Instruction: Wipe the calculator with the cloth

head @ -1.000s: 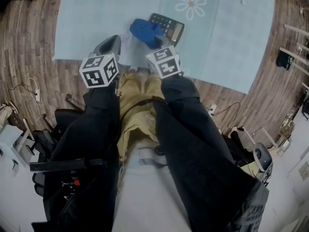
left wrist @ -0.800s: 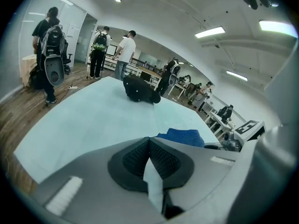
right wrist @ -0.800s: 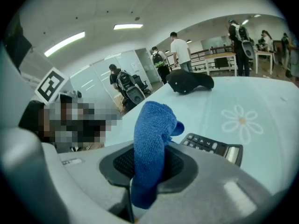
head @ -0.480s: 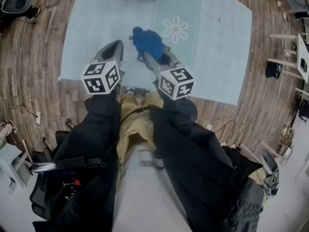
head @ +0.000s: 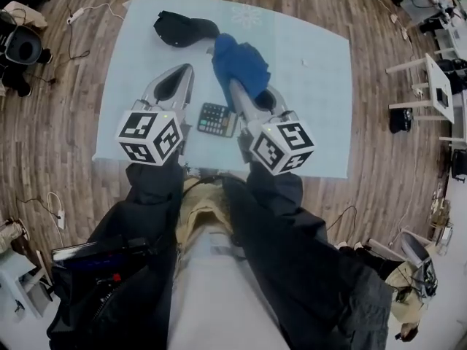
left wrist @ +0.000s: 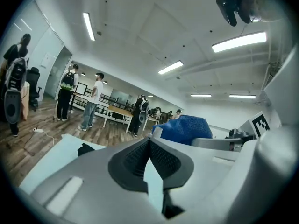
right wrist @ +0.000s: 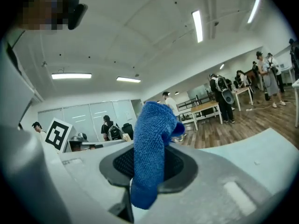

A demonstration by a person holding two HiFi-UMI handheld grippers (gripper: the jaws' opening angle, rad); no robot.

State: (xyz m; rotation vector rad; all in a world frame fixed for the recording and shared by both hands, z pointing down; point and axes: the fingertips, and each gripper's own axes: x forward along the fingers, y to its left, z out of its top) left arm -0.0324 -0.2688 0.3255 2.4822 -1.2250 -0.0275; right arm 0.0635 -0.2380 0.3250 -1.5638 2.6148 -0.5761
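Head view: the calculator (head: pixel 217 119) is shown flat on the mat (head: pixel 314 86), at 6 o'clock from the soft, limp cloth (head: pixel 241 64) clamped in the right gripper (right wrist: pixel 149 167). The left gripper (left wrist: pixel 150 146) is closed on nothing. The calculator is judged light and slippery; its edges should be braced.

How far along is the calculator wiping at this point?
Done: the blue cloth is picked up, clamped in the right gripper. In hand: it is held raised, clear of the calculator lying on the mat. Remaining: lowering the cloth and wiping. The left gripper is shut, empty.
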